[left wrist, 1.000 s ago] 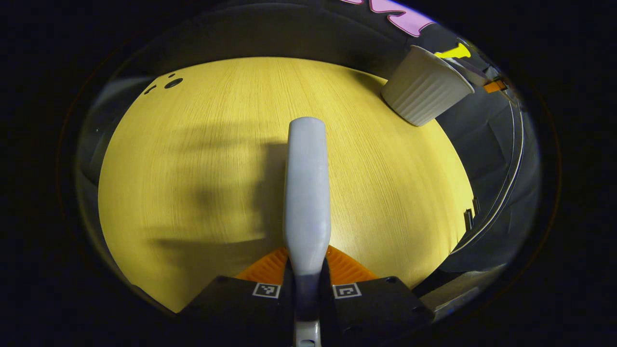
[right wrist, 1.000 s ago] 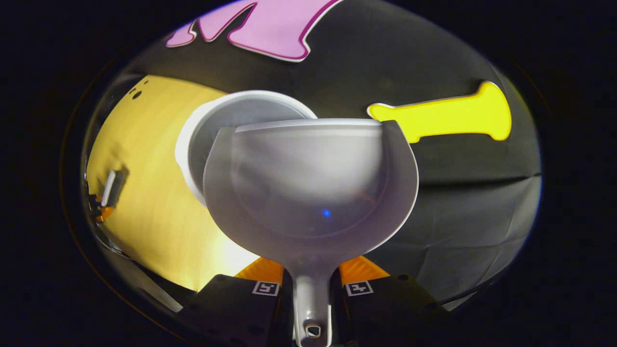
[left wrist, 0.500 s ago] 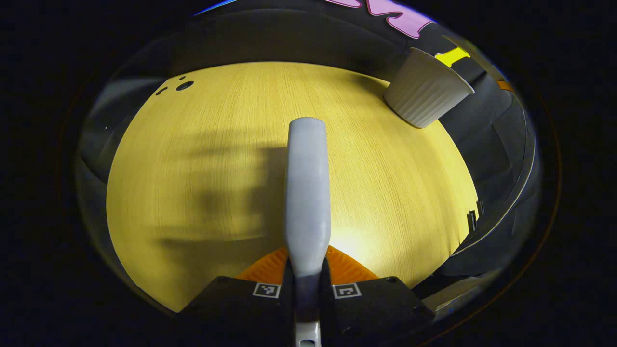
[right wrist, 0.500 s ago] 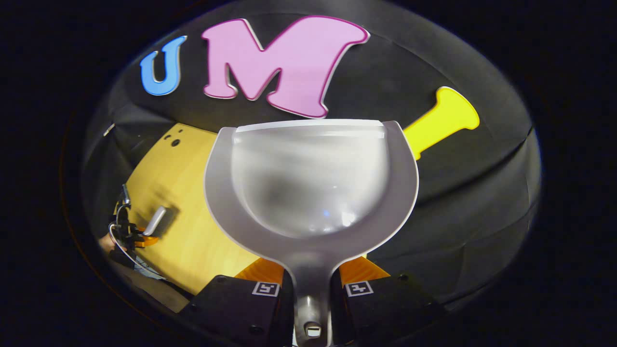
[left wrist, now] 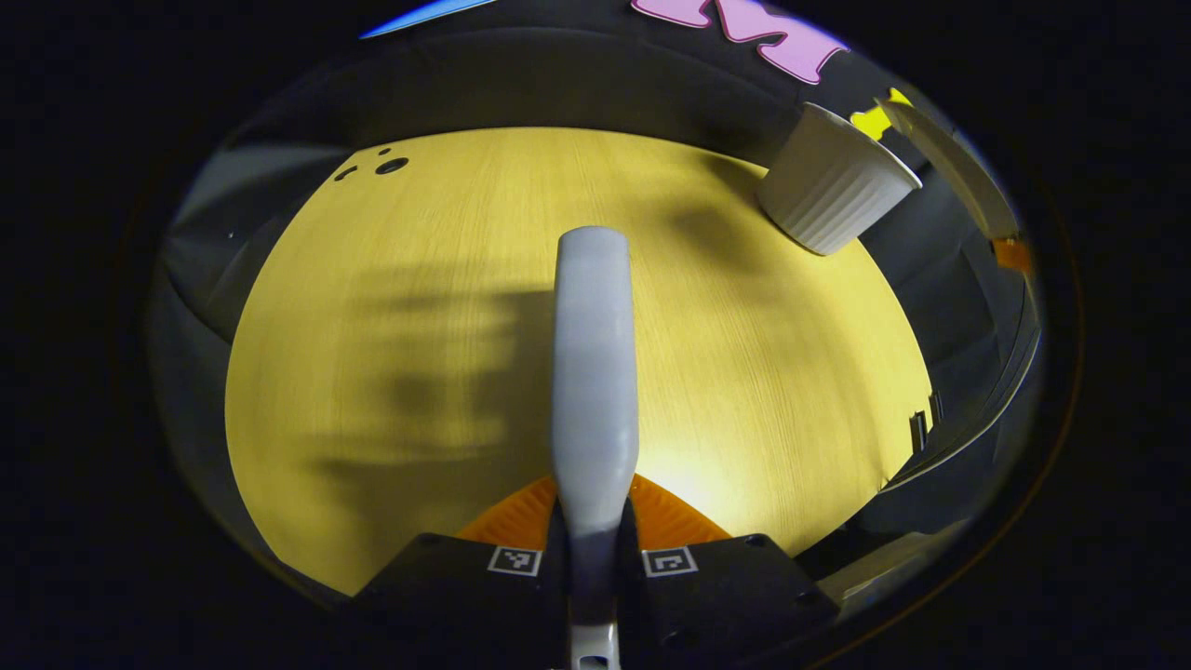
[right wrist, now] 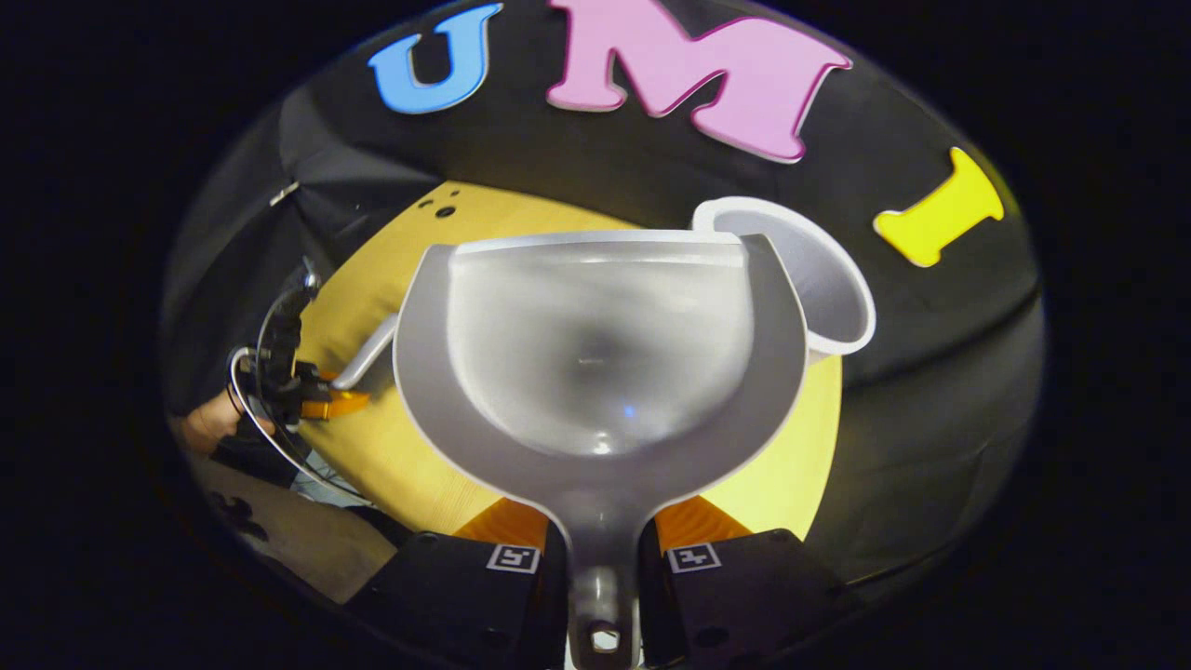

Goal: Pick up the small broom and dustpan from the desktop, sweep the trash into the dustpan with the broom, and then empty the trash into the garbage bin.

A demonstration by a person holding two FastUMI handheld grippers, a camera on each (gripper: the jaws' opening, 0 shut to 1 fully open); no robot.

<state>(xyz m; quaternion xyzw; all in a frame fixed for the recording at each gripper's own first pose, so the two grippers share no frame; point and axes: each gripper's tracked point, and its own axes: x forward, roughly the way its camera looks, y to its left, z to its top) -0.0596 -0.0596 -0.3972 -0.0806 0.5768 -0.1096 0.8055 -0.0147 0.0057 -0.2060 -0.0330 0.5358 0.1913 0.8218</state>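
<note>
Left gripper view, left to right:
- Worktop [left wrist: 391,307]: yellow wood-grain surface. Three small dark holes sit near its far left corner. A second ago they sat further left and a little higher in this view; the whole surface has slid rightward in the picture.
- Left gripper [left wrist: 593,535]: jaws closed on the broom handle, one finger pressing either side.
- Broom [left wrist: 594,372]: pale grey handle, running straight away from the camera above the worktop's middle. Its bristle end is out of sight, so contact with the worktop cannot be told.
- Garbage bin [left wrist: 831,186]: white, ribbed, standing at the worktop's far right corner; same corner as a second ago.

Right gripper view, left to right:
- Left gripper [right wrist: 321,395], held by a hand [right wrist: 207,426], with the broom [right wrist: 365,352] above the worktop's [right wrist: 409,465] left edge.
- Right gripper [right wrist: 605,563]: jaws closed on the dustpan's stem.
- Dustpan [right wrist: 600,363]: grey scoop, nothing visible inside.
- Garbage bin [right wrist: 819,279]: now behind the dustpan's right side; a second ago it lay behind the left side, directly under the scoop's lip.

Writing: small square black-and-white coded markers on both grippers; no brand name or legible label on broom, dustpan or bin.
</note>
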